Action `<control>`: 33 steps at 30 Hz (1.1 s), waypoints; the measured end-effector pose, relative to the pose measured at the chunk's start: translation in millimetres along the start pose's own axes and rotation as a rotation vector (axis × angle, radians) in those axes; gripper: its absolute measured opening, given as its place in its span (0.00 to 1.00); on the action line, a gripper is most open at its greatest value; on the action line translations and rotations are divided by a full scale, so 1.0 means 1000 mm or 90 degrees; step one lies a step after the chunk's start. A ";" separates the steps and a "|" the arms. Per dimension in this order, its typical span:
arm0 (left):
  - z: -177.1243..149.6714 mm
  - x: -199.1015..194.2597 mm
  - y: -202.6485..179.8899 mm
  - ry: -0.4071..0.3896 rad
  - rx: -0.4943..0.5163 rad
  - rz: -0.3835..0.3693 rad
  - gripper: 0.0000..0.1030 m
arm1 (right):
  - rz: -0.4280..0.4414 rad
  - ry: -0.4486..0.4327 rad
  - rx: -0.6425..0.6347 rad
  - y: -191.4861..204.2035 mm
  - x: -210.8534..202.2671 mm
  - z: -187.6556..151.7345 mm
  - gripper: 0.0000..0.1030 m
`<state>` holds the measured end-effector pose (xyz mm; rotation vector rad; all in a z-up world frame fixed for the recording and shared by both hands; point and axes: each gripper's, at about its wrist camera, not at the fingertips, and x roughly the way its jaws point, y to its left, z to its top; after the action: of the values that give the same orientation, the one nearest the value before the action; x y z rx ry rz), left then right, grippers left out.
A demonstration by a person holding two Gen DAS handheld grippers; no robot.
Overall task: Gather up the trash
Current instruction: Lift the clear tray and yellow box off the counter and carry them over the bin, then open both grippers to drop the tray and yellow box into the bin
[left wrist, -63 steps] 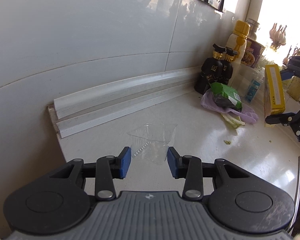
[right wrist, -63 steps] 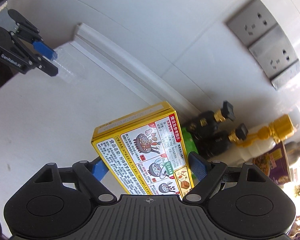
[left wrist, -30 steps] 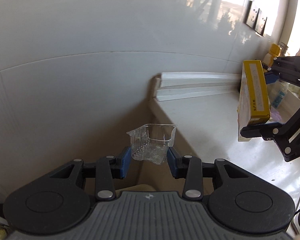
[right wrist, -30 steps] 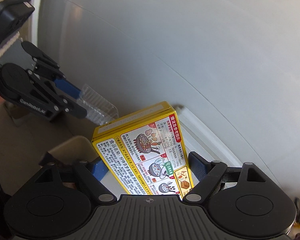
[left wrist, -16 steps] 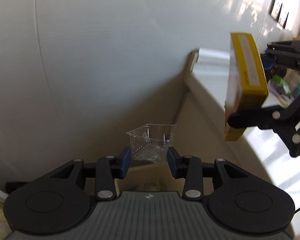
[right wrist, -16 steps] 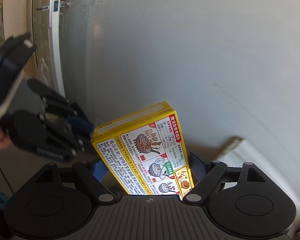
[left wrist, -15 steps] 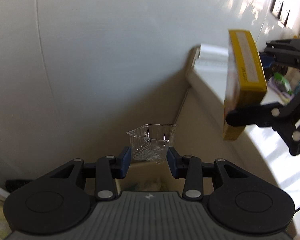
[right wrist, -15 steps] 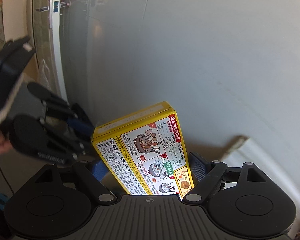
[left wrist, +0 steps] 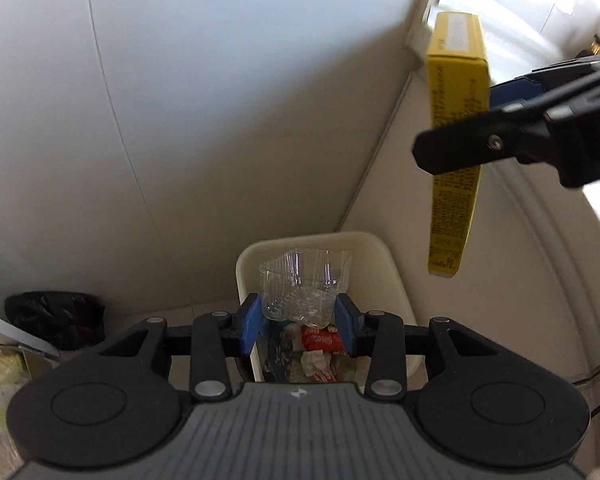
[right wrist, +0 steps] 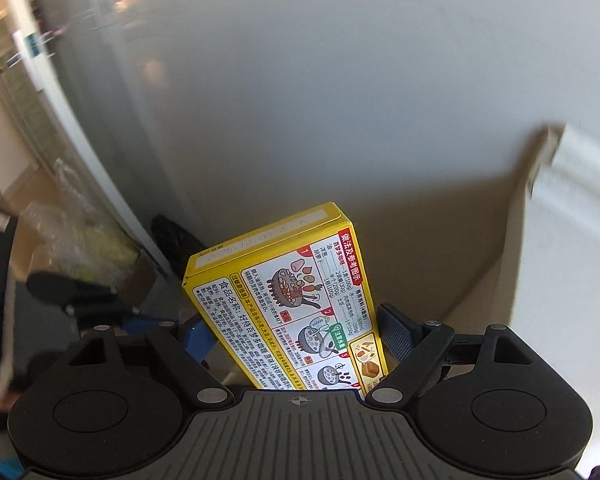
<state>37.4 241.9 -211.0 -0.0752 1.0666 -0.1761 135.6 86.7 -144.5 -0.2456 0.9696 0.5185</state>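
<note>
My left gripper (left wrist: 299,328) is shut on a clear plastic cup (left wrist: 302,284), its blue pads pressing both sides. The cup hangs right above a cream trash bin (left wrist: 392,276) on the floor, which holds several wrappers, one of them red (left wrist: 322,340). To the upper right, my right gripper (left wrist: 496,128) carries a yellow food box (left wrist: 454,140) above and to the right of the bin. In the right wrist view the right gripper (right wrist: 296,340) is shut on that yellow box (right wrist: 284,284), which tilts up to the left. Part of my left gripper (right wrist: 72,292) shows blurred at the left.
A white wall (left wrist: 220,100) runs behind the bin and a beige cabinet side (left wrist: 512,272) stands to its right, under the counter end (right wrist: 568,176). A black bag (left wrist: 56,316) lies on the floor at the left, by a door frame.
Both grippers have come down off the counter's end and tipped downward. The trash bin has come into view under the clear cup. The yellow box now hangs close beside it.
</note>
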 end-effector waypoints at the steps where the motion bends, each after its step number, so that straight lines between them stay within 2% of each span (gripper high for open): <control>1: 0.000 0.005 -0.001 0.005 0.001 0.001 0.36 | -0.004 0.006 0.007 0.001 0.005 0.001 0.83; 8: -0.002 0.028 -0.001 0.035 -0.005 0.010 0.36 | -0.029 0.046 0.018 0.010 0.032 -0.001 0.83; 20: -0.004 0.040 0.004 0.050 0.002 0.006 0.39 | -0.056 0.069 0.049 0.008 0.045 0.001 0.85; 24: -0.006 0.044 0.003 0.061 0.010 0.008 0.58 | -0.053 0.075 0.072 0.000 0.049 0.000 0.85; 29: -0.007 0.043 0.004 0.069 0.015 0.004 0.63 | -0.042 0.074 0.083 -0.005 0.051 -0.001 0.85; 33: -0.007 0.044 0.004 0.072 0.017 0.003 0.64 | -0.041 0.072 0.083 -0.005 0.050 0.000 0.85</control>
<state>52.2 237.9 -253.1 -0.0383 1.1774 -0.1925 161.4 97.8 -186.5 -0.1900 1.0971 0.3850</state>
